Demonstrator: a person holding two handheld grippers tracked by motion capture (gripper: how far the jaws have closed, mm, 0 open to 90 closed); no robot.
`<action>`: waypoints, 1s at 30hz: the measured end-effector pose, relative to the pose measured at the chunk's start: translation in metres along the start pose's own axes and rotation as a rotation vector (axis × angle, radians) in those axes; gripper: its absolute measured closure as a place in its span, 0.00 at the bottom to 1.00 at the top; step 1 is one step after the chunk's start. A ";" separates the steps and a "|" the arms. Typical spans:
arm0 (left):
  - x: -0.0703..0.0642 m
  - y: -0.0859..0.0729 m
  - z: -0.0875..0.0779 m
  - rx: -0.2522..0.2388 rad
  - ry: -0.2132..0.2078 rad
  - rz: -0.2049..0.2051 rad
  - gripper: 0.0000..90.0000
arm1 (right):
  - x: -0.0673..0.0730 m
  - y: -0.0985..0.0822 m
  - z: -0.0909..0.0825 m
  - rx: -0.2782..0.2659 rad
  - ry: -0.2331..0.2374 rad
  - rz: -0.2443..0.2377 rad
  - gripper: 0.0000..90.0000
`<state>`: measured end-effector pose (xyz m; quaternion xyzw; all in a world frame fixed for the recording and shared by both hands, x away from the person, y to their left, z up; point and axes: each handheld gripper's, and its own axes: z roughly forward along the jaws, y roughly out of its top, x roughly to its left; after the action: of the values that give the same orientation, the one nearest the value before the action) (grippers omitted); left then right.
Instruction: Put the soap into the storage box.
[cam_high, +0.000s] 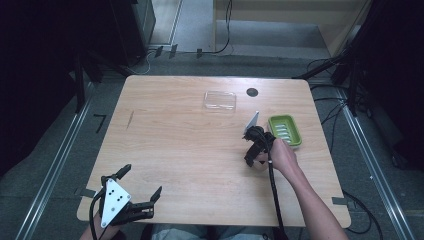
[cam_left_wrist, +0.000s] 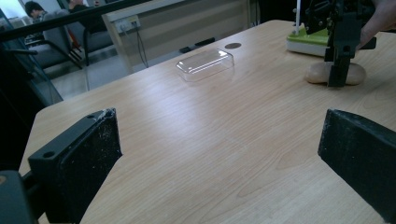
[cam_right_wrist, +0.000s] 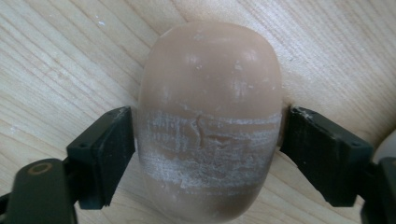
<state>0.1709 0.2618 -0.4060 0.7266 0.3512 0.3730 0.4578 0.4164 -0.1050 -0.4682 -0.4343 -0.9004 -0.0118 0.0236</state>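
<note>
A tan oval soap bar (cam_right_wrist: 210, 84) lies flat on the wooden table (cam_high: 190, 145). My right gripper (cam_right_wrist: 208, 140) points down over it, with one black jaw pressed against each long side, so it is shut on the soap. White scuff marks cross the soap's top. From the left gripper view, the soap (cam_left_wrist: 317, 73) rests on the table beneath the right gripper (cam_left_wrist: 337, 70), just in front of the green soap dish (cam_left_wrist: 308, 39). Near the table's front left corner my left gripper (cam_high: 140, 184) is open with nothing between its jaws.
The green soap dish (cam_high: 285, 130) sits just beyond the right hand, near the table's right edge. A clear plastic lid (cam_high: 220, 100) lies at the back centre, with a round black cable hole (cam_high: 252, 92) beside it. Bare wood spans the middle.
</note>
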 end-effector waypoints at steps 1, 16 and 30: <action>0.000 0.000 0.000 0.000 -0.001 0.000 0.00 | 0.000 0.000 0.001 -0.003 -0.004 0.001 0.20; 0.000 0.000 -0.001 -0.006 0.004 -0.001 0.00 | 0.003 -0.001 -0.002 0.000 -0.038 -0.006 0.36; -0.001 0.000 -0.001 -0.007 0.004 0.004 0.00 | 0.005 -0.002 -0.003 0.013 -0.046 -0.021 0.37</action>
<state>0.1694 0.2615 -0.4059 0.7247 0.3497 0.3767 0.4589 0.4120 -0.1025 -0.4652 -0.4247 -0.9053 0.0037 0.0058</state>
